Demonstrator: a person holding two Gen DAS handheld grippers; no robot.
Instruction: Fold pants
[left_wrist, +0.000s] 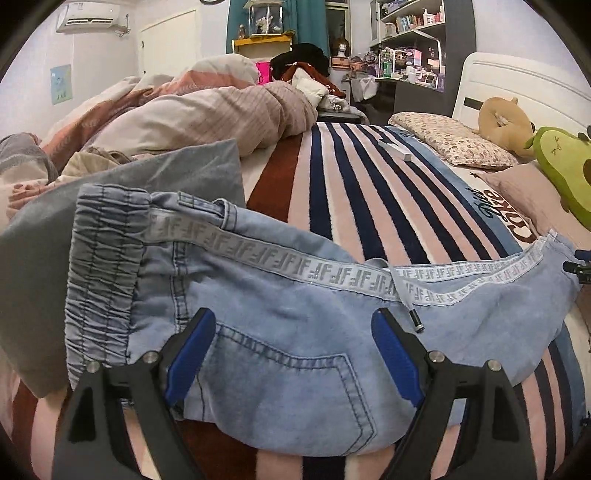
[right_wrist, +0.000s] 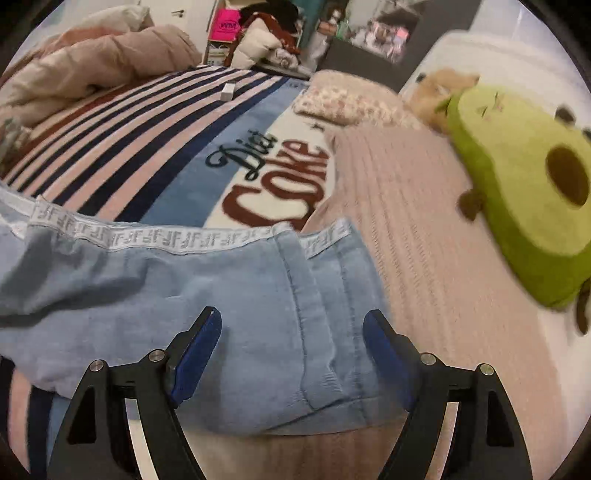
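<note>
Light blue denim pants (left_wrist: 280, 314) lie folded lengthwise across the striped blanket, with a white lettered side stripe along the far edge and a drawstring tip (left_wrist: 416, 322) on top. My left gripper (left_wrist: 293, 325) is open above the back pocket near the elastic waistband (left_wrist: 103, 280). In the right wrist view the leg end of the pants (right_wrist: 229, 314) lies partly on a pink pillow. My right gripper (right_wrist: 291, 326) is open just above the hem, with the jaws on either side of the cuff seam.
The striped "Diet Coke" blanket (left_wrist: 369, 192) covers the bed. A grey pillow (left_wrist: 155, 181) and a bunched duvet (left_wrist: 207, 114) lie to the left. A pink pillow (right_wrist: 424, 229), a green avocado plush (right_wrist: 524, 192) and a small white box (right_wrist: 227, 91) lie beyond.
</note>
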